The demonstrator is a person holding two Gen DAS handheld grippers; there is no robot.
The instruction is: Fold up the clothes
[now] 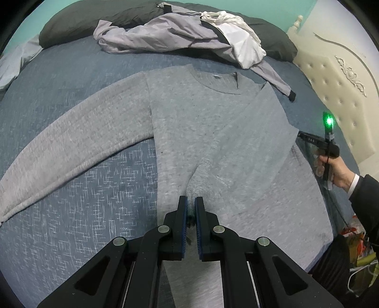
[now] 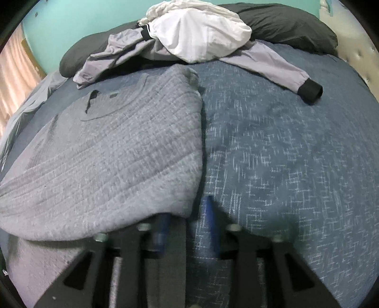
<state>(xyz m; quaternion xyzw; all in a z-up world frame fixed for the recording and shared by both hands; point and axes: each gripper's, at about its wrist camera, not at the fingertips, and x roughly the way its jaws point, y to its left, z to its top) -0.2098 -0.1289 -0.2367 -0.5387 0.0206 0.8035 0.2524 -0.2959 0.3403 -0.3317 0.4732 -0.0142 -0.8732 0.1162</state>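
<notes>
A grey sweater (image 1: 201, 123) lies flat on the blue bedspread (image 1: 94, 189), neck away from me. One sleeve stretches out to the left; the other is folded across the body. My left gripper (image 1: 191, 201) is shut on that folded sleeve's cuff (image 1: 195, 189). At the sweater's right edge sits my right gripper (image 1: 300, 135), held by a hand (image 1: 341, 173). In the right wrist view the right gripper (image 2: 187, 208) is blurred, its blue pads apart; the sweater (image 2: 118, 154) hem drapes over its left finger and bedspread (image 2: 284, 154) shows in the gap.
A lilac jacket (image 1: 165, 35) and a white garment (image 1: 244, 45) are heaped at the far side against dark pillows (image 1: 94, 19). The jacket's black-cuffed sleeve (image 2: 308, 91) trails toward the sweater. A cream padded headboard (image 1: 338, 83) stands right; clutter (image 1: 357, 244) lies below the bed edge.
</notes>
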